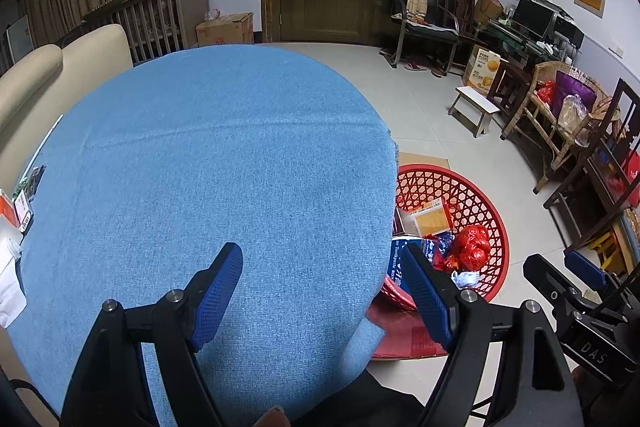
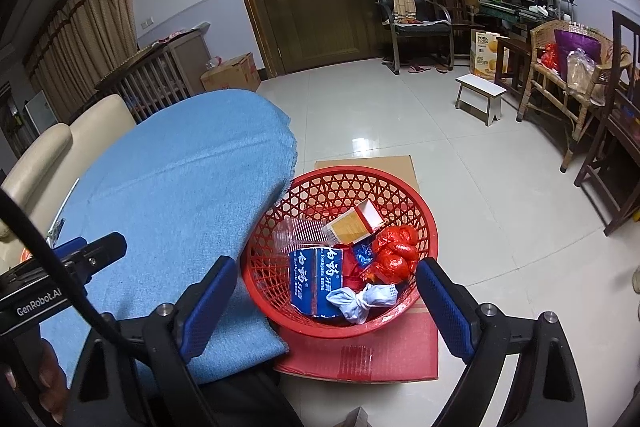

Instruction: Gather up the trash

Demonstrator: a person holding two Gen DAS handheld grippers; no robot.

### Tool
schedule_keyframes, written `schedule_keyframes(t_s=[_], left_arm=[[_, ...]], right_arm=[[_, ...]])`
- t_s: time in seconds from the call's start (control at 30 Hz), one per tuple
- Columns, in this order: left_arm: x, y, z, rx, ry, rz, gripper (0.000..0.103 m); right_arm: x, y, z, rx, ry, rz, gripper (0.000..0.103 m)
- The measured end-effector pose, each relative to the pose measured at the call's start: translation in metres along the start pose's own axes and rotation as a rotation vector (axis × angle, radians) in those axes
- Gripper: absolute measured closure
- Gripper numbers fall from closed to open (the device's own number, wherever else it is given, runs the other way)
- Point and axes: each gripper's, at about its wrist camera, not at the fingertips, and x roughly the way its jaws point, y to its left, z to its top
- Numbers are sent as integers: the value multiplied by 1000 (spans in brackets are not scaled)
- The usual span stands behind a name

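The left gripper [image 1: 320, 291] hangs over the near edge of a desk covered with a blue cloth [image 1: 208, 163]. Its jaws stand wide apart with nothing between them; the left one lies above the cloth and the right one reaches just past the desk's edge, above the rim of a red basket [image 1: 486, 211].

The right gripper [image 2: 326, 293] hovers over that red basket [image 2: 426, 211], which sits on a flat piece of cardboard [image 2: 396, 355] on the tiled floor, just beside the desk. Its jaws are spread wide and empty, one on each side of the basket's near part, and no pad touches anything.

The trash lies inside the basket. A blue and white toothpaste box [image 2: 314, 283] rests at the near left. A knotted pale blue rag or mask [image 2: 360, 301] lies against the box's right end, at the near rim. A crumpled red plastic bag [image 2: 394, 253] sits to the right. An open yellow and white carton [image 2: 354, 223] lies tilted behind, and a clear plastic tray [image 2: 298, 237] is to its left. A small shiny blue wrapper [image 2: 363, 253] lies between the box and the red bag.

A few papers and small items [image 1: 20, 211] sit at the desk's far left edge, well apart from the grippers.
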Motion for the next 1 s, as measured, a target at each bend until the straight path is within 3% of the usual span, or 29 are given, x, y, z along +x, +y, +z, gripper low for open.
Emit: schedule_keyframes(t_s=[1.0], left_arm=[[-5, 3, 2, 4, -8, -19, 21]], right_arm=[[-1, 5, 0, -17, 0, -7, 10]])
